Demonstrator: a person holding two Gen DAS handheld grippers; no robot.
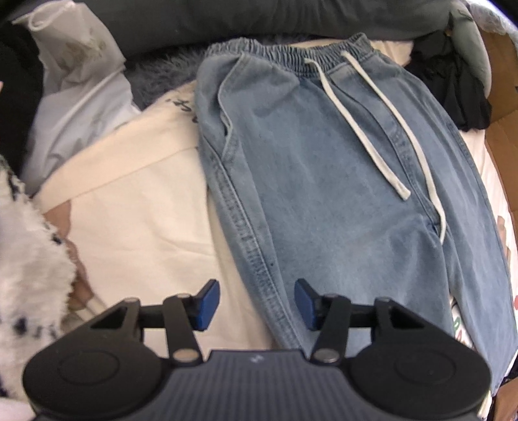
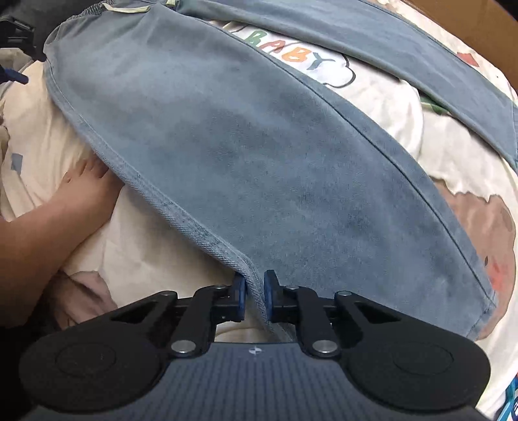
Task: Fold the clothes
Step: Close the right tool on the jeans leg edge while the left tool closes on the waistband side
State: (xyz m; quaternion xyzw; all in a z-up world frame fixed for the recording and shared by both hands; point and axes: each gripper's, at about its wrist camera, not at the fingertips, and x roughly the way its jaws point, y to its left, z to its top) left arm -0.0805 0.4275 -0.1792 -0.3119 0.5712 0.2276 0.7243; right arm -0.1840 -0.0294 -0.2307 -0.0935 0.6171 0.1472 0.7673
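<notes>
Jeans (image 1: 323,181): faded light-blue denim, white drawstring (image 1: 365,129).

Left of the jeans (image 1: 323,181) we see bare cream bedding (image 1: 139,220); a black garment (image 1: 453,94) crowds their right, a grey cushion (image 1: 259,19) beyond.

The word "BABY" (image 2: 293,51) is printed in coloured letters on the cream bedsheet (image 2: 372,97), between the jeans' legs. Dark script on the sheet in the left wrist view cannot be read.
</notes>
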